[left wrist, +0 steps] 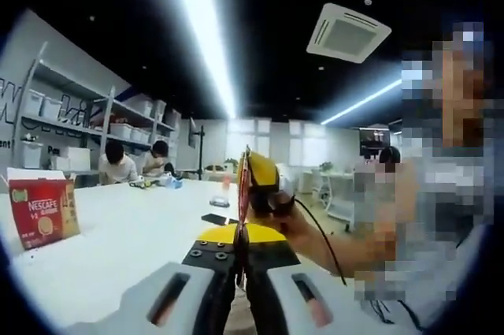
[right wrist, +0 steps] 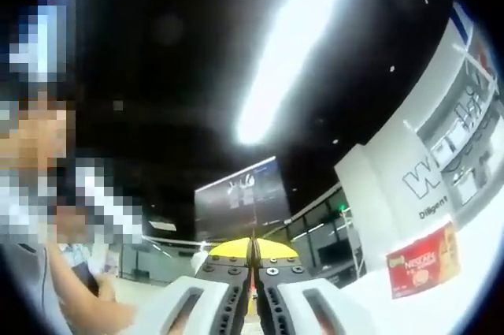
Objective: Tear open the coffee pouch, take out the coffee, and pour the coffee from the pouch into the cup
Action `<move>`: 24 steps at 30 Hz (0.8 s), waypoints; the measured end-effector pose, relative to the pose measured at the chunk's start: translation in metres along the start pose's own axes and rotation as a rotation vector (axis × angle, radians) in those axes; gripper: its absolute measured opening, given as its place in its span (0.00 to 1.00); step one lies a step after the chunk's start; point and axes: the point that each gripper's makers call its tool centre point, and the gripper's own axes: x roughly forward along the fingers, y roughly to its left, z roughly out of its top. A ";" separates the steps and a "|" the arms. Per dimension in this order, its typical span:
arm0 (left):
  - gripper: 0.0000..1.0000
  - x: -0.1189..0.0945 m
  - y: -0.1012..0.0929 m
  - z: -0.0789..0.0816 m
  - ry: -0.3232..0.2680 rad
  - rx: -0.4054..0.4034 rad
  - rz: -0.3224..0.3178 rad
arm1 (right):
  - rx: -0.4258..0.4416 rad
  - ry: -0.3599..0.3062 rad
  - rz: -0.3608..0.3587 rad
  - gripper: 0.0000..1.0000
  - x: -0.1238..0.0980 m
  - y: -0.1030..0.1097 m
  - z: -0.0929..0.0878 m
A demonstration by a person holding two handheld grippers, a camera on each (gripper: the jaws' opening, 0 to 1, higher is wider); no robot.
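Observation:
A thin red and yellow coffee pouch (left wrist: 243, 185) stands edge-on, rising from between the jaws of my left gripper (left wrist: 241, 234), which is shut on its lower part. Just right of the pouch's top, a hand holds my right gripper (left wrist: 266, 184), with its yellow tip against the pouch. In the right gripper view, my right gripper (right wrist: 252, 250) has its jaws pressed together on a thin strip of the pouch (right wrist: 252, 242), seen edge-on. Both grippers are raised above the white table (left wrist: 134, 240).
A red Nescafe box (left wrist: 43, 213) stands on the table at the left; the box (right wrist: 423, 264) also sits low right in the right gripper view. Small items (left wrist: 157, 182) lie far back on the table. Two people (left wrist: 118, 165) sit by shelves behind. A person's arm (left wrist: 346, 248) reaches in from the right.

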 end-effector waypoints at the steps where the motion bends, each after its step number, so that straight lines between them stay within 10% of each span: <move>1: 0.04 0.001 0.000 0.000 0.001 0.002 -0.001 | 0.000 0.000 -0.002 0.02 0.000 -0.001 0.000; 24: 0.04 0.003 -0.001 0.005 0.004 0.014 -0.003 | -0.025 0.029 0.001 0.02 0.002 0.002 0.007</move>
